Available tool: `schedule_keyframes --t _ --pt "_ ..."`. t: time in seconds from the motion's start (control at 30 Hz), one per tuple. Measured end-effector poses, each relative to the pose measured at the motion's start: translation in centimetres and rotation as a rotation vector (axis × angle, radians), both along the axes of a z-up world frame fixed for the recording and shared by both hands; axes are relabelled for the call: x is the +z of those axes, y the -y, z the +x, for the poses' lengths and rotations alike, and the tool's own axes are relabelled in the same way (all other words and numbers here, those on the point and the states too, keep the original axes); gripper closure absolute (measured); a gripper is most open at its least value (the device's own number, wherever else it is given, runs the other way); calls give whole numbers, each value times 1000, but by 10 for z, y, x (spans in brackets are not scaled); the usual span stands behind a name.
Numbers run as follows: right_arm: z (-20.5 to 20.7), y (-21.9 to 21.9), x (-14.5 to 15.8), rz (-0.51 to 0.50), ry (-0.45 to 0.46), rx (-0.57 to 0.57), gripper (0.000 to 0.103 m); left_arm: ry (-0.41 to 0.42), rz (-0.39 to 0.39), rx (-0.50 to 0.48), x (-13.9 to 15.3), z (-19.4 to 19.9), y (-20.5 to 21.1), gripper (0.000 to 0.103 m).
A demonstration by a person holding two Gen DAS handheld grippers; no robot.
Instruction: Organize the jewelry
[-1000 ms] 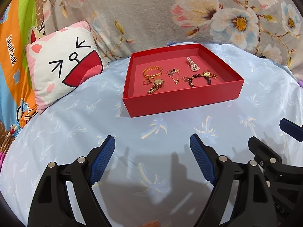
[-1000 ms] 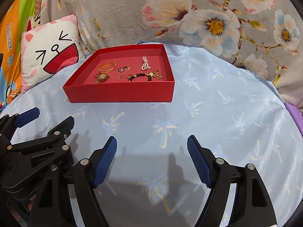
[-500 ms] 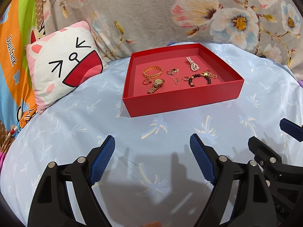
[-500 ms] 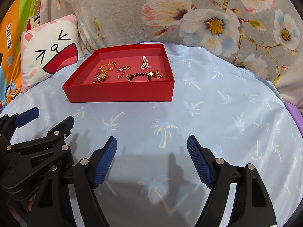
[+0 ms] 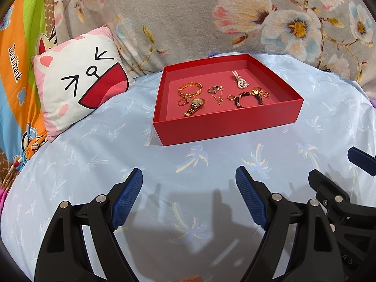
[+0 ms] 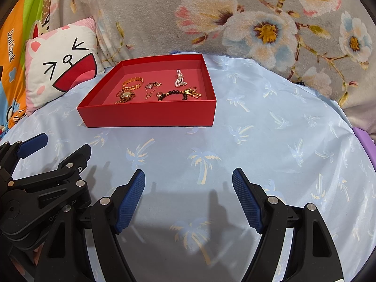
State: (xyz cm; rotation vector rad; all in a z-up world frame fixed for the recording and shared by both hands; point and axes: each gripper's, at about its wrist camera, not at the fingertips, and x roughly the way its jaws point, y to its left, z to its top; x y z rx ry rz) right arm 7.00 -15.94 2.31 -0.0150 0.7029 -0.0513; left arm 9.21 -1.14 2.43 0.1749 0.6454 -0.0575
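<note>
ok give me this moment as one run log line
left gripper: open, empty | right gripper: open, empty | red tray: on blue sheet, apart from both | jewelry: all inside tray | phase: pre-reach

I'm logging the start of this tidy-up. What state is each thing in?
Red box: lidless, flat on the blue sheet.
Gold watch: lying loose in the box.
Pearl strand: bunched, near the back wall.
Left tool: open, empty.
Right tool: open, empty.
</note>
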Motion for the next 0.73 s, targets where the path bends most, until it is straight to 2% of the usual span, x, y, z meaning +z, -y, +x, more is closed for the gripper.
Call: schedule_keyframes --t 0.73 --pt "0 3 1 -15 2 -5 28 -14 6 13 -2 2 0 24"
